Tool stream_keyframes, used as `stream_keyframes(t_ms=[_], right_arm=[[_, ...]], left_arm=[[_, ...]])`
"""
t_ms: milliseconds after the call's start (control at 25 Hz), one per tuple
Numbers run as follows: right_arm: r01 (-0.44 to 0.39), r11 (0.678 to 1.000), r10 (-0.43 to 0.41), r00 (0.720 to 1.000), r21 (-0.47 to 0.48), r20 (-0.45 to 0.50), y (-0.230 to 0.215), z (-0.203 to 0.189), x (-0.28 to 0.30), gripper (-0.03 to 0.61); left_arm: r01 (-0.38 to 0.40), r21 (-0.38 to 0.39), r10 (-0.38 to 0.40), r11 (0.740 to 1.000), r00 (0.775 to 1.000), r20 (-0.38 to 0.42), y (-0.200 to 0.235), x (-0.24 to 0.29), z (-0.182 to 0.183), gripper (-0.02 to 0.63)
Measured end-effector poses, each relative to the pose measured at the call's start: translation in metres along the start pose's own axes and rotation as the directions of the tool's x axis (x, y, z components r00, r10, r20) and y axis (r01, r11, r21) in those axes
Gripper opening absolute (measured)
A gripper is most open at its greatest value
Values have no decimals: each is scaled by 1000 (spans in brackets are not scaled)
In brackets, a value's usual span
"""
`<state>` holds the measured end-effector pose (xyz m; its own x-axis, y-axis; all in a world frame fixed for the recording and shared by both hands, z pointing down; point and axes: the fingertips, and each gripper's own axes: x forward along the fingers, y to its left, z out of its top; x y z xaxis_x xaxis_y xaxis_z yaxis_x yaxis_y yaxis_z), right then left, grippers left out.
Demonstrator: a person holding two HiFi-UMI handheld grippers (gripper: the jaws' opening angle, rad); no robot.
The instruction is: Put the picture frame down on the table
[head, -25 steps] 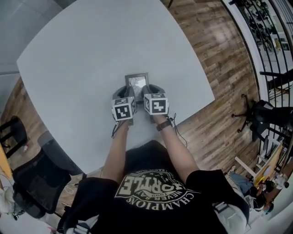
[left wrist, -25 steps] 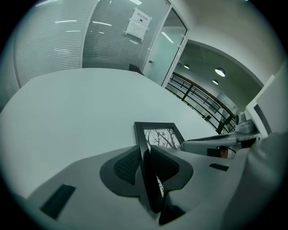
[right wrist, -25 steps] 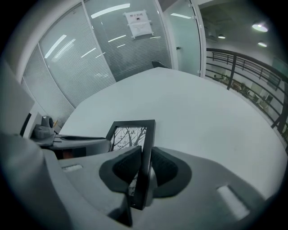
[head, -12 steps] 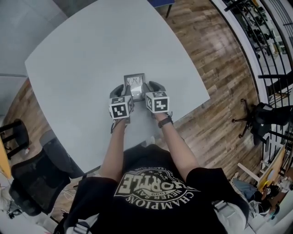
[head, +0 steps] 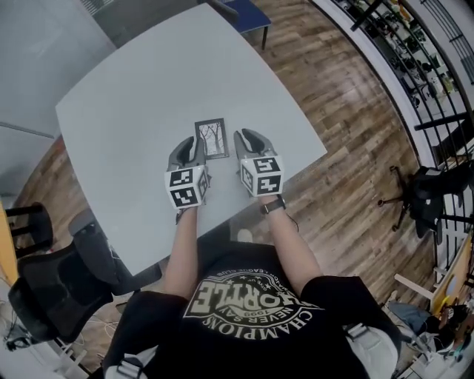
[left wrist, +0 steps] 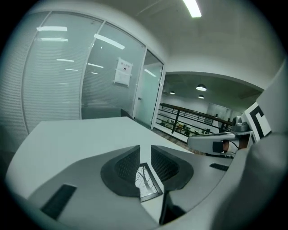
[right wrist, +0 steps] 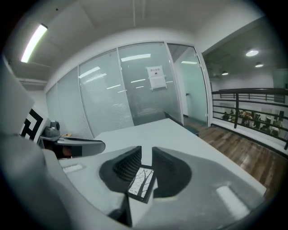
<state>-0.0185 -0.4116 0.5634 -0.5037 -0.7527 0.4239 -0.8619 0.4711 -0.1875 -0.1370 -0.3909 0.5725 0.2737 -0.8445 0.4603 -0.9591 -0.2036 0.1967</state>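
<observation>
A small black-edged picture frame [head: 212,138] with a tree print lies flat on the white table [head: 133,89], just beyond both grippers. My left gripper [head: 194,150] sits to its left and my right gripper [head: 244,145] to its right, both apart from it. In the left gripper view the frame [left wrist: 146,182] shows through the narrow gap of the left gripper [left wrist: 145,155]. The right gripper view shows the frame [right wrist: 141,183] likewise past the right gripper [right wrist: 146,157]. Nothing sits between either pair of jaws.
A black office chair [head: 52,296] stands at the table's near left corner. A blue seat [head: 248,15] is at the far edge. Wooden floor [head: 355,133] and a black railing [head: 415,81] lie to the right. Glass walls rise behind the table.
The frame was held upright between the two grippers; now it lies flat on the table. Both grippers have let go and drawn back and apart.
</observation>
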Motion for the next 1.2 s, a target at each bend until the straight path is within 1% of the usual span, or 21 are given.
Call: stream_keyframes(t_ms=[120,280,440,520,640,800,960,1200], right_arm=[[-15,1000,16,997,-24,69,3,18,-41,55],[-36,996,48,986,-78,158,12,41,-92,29],[-22,992,52,969,-123,242,22,57,-137,1],[-19,990,56,960,-137,275,28,60,-159,0],[-14,989,61,949,-150,311,34,61,-188,0],[-9,988,62,940,-156,335,38,58,-220,-2],[-7,988,63,934,-157,352,46,52,-240,0],[11,989,43,934,-148,354,53,37,-251,0]], left_arm=[[-15,30,12,999,996,85,-26,-33,21,75],[-33,53,23,998,984,176,-60,-74,45,49],[-44,59,27,997,964,266,-86,-114,57,9],[-35,65,14,997,954,299,-99,-133,57,6],[-24,80,-4,997,945,327,-120,-157,55,6],[-24,103,-13,994,938,347,-141,-182,50,6],[-36,102,-5,994,929,371,-147,-204,41,6],[-43,90,5,995,922,388,-145,-222,27,6]])
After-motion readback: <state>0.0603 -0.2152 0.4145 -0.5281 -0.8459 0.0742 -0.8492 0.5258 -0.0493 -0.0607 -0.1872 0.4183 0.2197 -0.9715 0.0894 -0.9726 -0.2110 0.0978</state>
